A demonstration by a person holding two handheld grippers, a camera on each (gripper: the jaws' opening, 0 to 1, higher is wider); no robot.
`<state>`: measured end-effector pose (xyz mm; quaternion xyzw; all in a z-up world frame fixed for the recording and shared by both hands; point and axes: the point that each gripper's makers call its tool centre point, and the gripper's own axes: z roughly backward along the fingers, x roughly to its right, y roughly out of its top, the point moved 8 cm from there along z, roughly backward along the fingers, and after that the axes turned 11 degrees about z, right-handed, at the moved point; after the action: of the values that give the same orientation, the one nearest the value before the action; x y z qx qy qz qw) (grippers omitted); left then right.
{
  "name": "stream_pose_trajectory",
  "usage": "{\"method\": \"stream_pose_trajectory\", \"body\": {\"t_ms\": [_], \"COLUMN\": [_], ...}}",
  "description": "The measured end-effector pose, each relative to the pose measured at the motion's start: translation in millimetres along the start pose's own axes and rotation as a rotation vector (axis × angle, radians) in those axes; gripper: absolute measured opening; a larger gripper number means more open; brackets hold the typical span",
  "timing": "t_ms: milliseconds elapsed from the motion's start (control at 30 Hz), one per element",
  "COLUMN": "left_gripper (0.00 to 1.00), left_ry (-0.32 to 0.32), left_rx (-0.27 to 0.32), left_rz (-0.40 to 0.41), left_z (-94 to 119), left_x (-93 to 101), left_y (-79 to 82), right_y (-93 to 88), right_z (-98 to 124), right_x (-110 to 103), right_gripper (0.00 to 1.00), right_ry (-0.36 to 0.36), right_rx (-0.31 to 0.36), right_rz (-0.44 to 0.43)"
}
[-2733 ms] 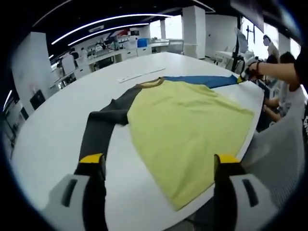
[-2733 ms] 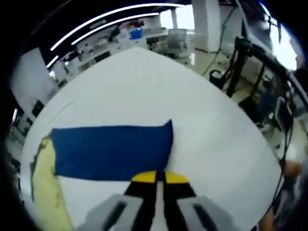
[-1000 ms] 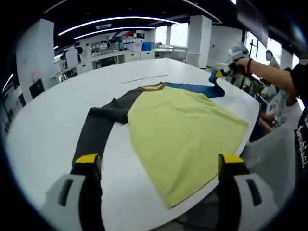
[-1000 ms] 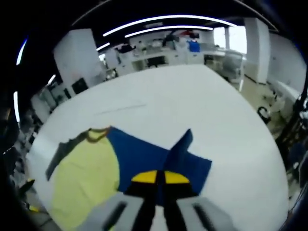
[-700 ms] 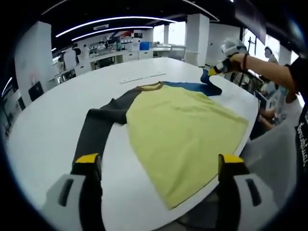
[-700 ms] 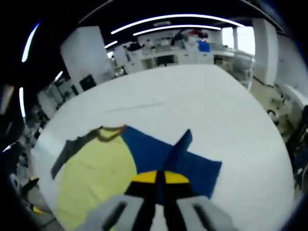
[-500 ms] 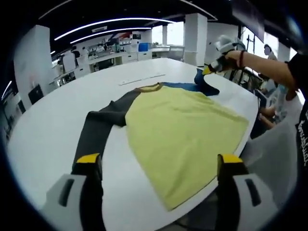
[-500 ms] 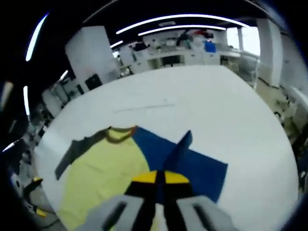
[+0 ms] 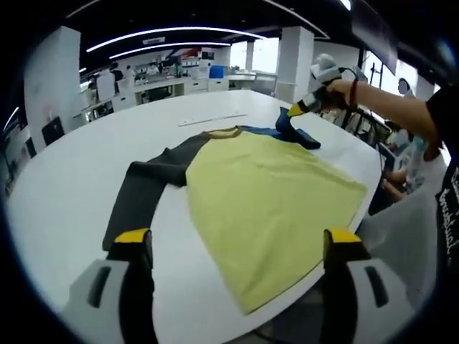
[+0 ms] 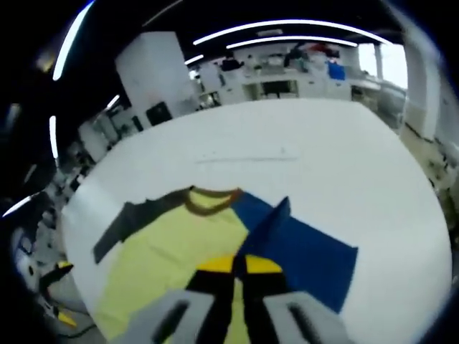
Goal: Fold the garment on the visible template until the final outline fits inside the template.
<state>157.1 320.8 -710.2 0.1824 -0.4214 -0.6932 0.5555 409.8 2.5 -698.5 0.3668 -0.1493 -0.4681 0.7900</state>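
The right gripper (image 10: pixel 234 266), jaws clamped on the blue cloth sleeve (image 10: pixel 301 254), carries it over the yellow long-sleeved shirt (image 9: pixel 269 197) on the white table (image 9: pixel 64 193). The left gripper (image 9: pixel 237 240) hovers, jaws apart, the dark grey sleeve (image 9: pixel 140 197) ahead of its left jaw. Next, I judge: lay the blue sleeve flat across the body.

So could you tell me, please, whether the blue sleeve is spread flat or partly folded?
Partly folded: the right gripper, shut on the blue sleeve, holds its end raised over the yellow body.

White table (image 9: pixel 64 193), background workbenches (image 9: pixel 172 79)
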Motion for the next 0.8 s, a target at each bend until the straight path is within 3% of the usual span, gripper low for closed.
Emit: {"method": "stream_pose_trajectory", "body": {"t_ms": [800], "left_gripper": [0.94], "left_ry": [-0.017], "left_rx": [-0.02], "left_rz": [-0.013], "left_z": [-4.9], "left_x": [-2.8], "left_y": [-2.0], "right_y": [36.5], "right_z": [-27.8], "right_x": [-67.3], "right_gripper": [0.0], "right_ry": [0.121], "right_rx": [0.011], "right_rz": [0.087]}}
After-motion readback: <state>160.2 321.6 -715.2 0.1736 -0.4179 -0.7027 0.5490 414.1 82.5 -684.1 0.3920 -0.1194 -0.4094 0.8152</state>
